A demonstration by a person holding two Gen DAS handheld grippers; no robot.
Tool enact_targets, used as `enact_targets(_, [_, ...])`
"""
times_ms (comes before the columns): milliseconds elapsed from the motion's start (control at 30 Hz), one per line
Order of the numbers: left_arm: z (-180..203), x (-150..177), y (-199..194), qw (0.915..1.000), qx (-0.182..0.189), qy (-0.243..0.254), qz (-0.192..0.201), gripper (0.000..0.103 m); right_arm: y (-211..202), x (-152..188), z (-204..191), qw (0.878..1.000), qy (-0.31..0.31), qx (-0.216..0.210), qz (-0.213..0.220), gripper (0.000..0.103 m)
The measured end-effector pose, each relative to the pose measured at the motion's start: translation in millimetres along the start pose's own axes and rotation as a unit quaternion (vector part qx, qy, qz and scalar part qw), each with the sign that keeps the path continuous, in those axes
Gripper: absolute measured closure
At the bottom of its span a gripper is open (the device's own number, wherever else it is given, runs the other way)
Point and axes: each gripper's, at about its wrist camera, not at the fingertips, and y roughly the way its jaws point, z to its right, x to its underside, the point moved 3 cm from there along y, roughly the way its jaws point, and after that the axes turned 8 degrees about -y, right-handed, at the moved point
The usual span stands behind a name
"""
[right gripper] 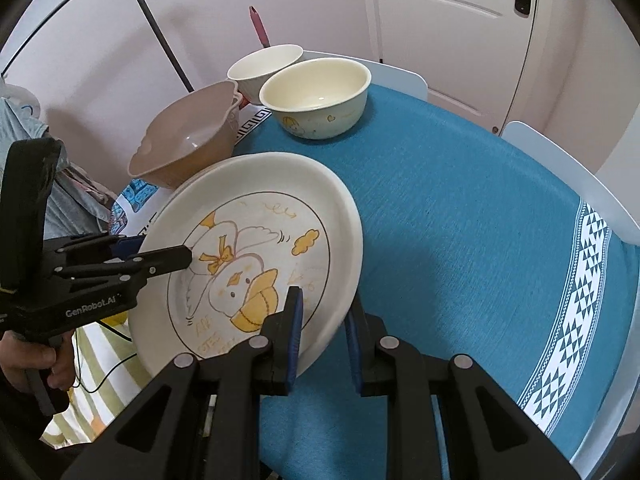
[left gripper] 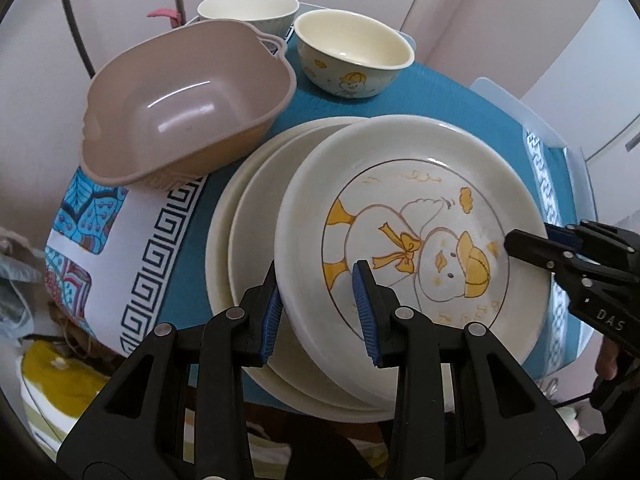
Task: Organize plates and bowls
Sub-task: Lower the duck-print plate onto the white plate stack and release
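The duck plate (left gripper: 400, 240), cream-rimmed with a yellow-capped duck drawn in its well, serves as the landmark: it is tilted and lifted above two plain cream plates (left gripper: 248, 248) stacked beneath it on the blue tabletop (right gripper: 460, 220). The left hand-held gripper (left gripper: 318, 304) clamps the plate's near-left rim, one blue-padded finger under the rim and the other over the well. The right hand-held gripper (right gripper: 322, 332) pinches the opposite edge of the same plate in the same way, its jaws closed on the rim. In the right wrist view the left tool's body reads "GenRobot.AI"; in the left wrist view the right tool's body shows the letters "DAS". Faint yellow lettering runs along the lower part of the plate's drawing, too blurred to read. Beyond the plate and to its left sits a pinkish-beige plastic basin (left gripper: 184, 104), its edge just beside the stacked plates. Behind the plate stands a cream bowl with a duck print (left gripper: 354, 54), and further back, beside the basin, a plain white bowl (left gripper: 248, 10). The cloth on the tabletop carries a black-and-white Greek-key band (left gripper: 160, 256) left of the plates and a white triangle band (right gripper: 576, 312) far to the plate's right.
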Motion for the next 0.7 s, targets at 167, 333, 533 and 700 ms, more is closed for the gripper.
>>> enact_targets(167, [2.2,0.2,5.4,0.9996,-0.013,0.025,0.0,0.072,1.8,0.4,-3.0,1.0,0.01,0.009,0.001,0.084])
enact_targets(333, [6.9,-3.2,8.3,0.9985,-0.032,0.045,0.007,0.072,2.4,-0.6,-4.5,1.0,0.013,0.017,0.001,0.084])
enact_targets(533, [15.7,-3.6,9.7,0.9932,-0.082,0.081,0.018,0.072,2.3,-1.7,-9.3,1.0,0.009,0.027,-0.006,0.084])
enact_targets(700, [19.1,1.3,6.1,0.9827,-0.134,0.123,0.032,0.072,5.7,-2.4,-15.5,0.999,-0.007,0.043,-0.016,0.084])
